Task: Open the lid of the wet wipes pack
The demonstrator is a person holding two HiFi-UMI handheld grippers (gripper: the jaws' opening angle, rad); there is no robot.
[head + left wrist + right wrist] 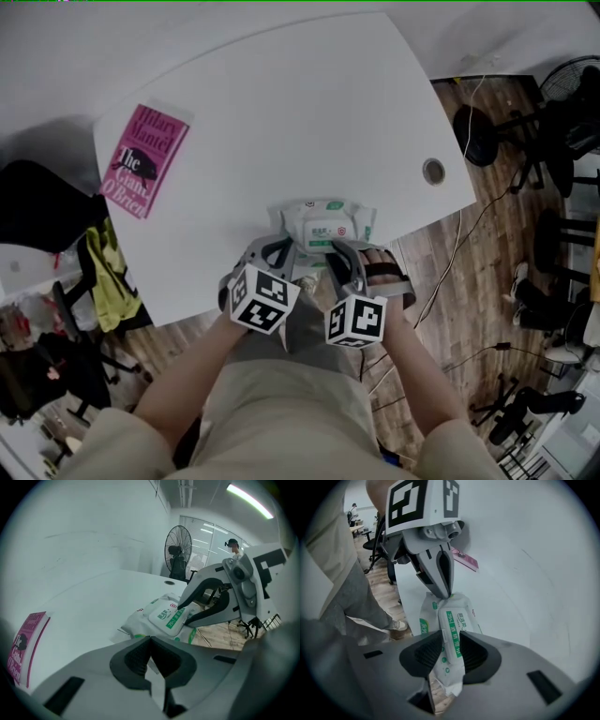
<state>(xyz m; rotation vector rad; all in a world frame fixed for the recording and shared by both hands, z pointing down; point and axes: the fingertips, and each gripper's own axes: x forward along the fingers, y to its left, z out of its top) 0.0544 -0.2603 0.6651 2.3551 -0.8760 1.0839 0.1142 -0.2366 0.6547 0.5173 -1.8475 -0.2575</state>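
You are working in an open-plan office. In front of you is a broad white desk with a curved edge (281,122) and a round metal cable grommet (433,172) set into it, standing on a wood-plank floor (450,272) crossed by loose black cables (466,228). A black swivel chair (42,211) sits beside the desk. A black pedestal fan (178,550) stands beyond it, before a glass partition wall (202,540). A long ceiling strip light (248,501) runs overhead, and further rolling chairs (374,540) stand at other desks.
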